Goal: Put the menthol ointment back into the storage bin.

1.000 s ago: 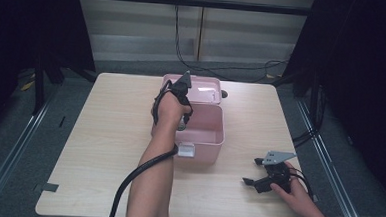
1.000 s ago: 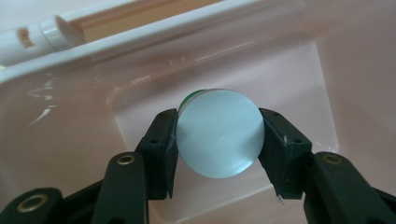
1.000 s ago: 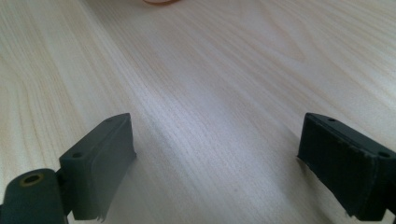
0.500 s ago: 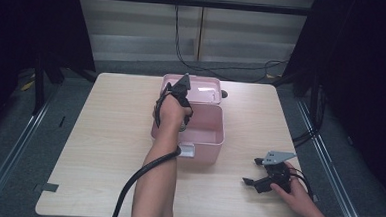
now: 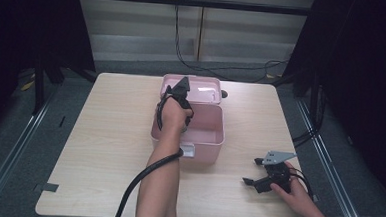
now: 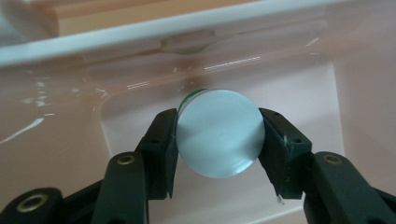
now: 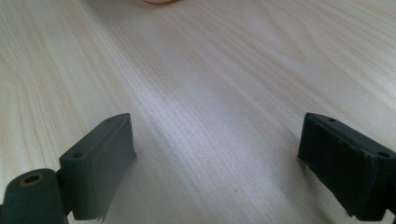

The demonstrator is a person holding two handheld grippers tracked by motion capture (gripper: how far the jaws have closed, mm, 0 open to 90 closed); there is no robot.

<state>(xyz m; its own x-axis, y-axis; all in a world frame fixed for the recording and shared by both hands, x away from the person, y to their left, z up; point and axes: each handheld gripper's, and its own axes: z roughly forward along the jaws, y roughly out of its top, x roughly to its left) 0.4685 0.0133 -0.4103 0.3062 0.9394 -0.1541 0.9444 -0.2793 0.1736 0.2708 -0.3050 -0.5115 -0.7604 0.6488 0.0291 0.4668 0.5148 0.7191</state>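
A pink plastic box [image 5: 214, 134] stands open at the table's middle, its lid [image 5: 204, 86] tipped back behind it. My left gripper [image 5: 183, 88] reaches over the box's far-left part. In the left gripper view this gripper [image 6: 219, 135] is shut on a round object [image 6: 219, 133] with a pale silvery face and a green rim, held above the pink box floor [image 6: 308, 93] near the far wall. My right gripper [image 5: 251, 171] rests on the table at the front right, open, with nothing but bare wood between its fingers [image 7: 100, 163].
The light wooden table [image 5: 104, 134] has bare surface left and right of the box. A white latch [image 5: 186, 149] sits on the box's front wall. Black cables [image 5: 131, 195] trail from both grippers. Dark curtains and metal rails surround the table.
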